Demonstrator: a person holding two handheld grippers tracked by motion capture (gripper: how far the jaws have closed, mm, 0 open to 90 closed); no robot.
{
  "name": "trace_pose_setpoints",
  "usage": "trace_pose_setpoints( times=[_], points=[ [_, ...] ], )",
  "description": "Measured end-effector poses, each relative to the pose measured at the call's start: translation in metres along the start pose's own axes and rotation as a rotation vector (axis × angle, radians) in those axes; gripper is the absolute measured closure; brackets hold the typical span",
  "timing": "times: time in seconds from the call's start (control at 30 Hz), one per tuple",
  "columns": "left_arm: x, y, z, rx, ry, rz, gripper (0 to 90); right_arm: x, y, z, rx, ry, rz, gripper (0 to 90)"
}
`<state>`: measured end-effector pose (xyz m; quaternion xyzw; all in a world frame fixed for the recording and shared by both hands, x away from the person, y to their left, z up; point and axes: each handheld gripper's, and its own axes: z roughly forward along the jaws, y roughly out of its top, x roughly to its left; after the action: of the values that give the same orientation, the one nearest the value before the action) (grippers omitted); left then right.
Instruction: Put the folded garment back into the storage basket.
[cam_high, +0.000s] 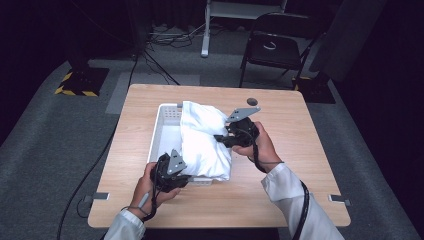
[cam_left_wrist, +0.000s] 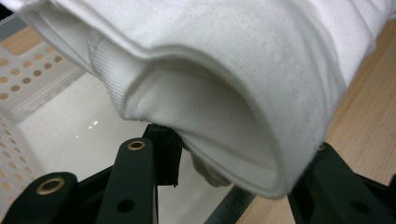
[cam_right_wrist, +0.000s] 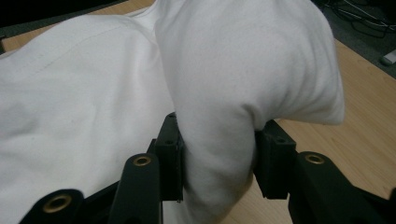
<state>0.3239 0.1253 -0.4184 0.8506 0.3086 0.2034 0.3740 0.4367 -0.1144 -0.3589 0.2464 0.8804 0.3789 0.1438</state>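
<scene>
- I have both grippers clamped on the white garment (cam_high: 205, 140), left gripper (cam_high: 169, 172) at its near fold, right gripper (cam_high: 235, 134) on its side.
- It drapes over the white basket (cam_high: 165, 131); next I judge: lower it inside.

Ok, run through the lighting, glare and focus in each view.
High view: table brightly lit, surroundings dark, white garment slightly washed out. Left gripper view: small glare spots on the basket floor, near fabric soft. Right gripper view: cloth evenly lit, tool jaws in shadow.
</scene>
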Motion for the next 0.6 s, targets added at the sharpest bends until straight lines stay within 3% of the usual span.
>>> trace_pose_setpoints(
  times=[0.6],
  points=[
    [0.018, -0.01, -0.007, 0.022, 0.049, -0.039, 57.6, 0.008, 0.02, 0.02, 0.009, -0.002, -0.017, 59.2]
  ],
)
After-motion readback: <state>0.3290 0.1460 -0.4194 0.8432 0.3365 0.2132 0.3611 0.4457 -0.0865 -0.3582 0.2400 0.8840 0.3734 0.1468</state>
